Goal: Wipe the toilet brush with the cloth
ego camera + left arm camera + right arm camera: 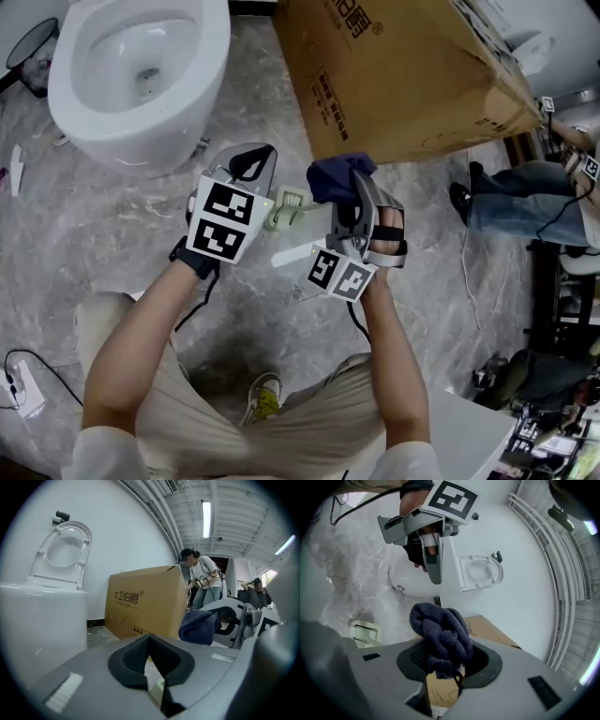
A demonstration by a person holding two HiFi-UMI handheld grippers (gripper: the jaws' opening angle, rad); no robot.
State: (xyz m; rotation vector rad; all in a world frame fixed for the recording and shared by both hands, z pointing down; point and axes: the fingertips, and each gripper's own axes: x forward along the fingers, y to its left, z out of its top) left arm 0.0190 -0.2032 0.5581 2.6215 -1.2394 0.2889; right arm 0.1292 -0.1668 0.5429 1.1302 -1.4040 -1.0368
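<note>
The toilet brush [287, 208], pale green at the head with a white handle, shows low between my two grippers and seems to lie on the marble floor; it also appears in the right gripper view [363, 633]. A bunched dark blue cloth [333, 175] [440, 630] is clamped in my right gripper [349, 183] [447, 660], just right of and above the brush head. My left gripper [255, 161] [149, 641] is shut with nothing between its tips, level with the cloth [199, 626] and to its left. A pale bit of brush shows under its jaws.
A white toilet [141, 66] with its seat up stands at the far left. A big cardboard box [403, 75] fills the far right. A seated person [525, 202] is at the right edge. A cable [28, 366] trails on the floor near left.
</note>
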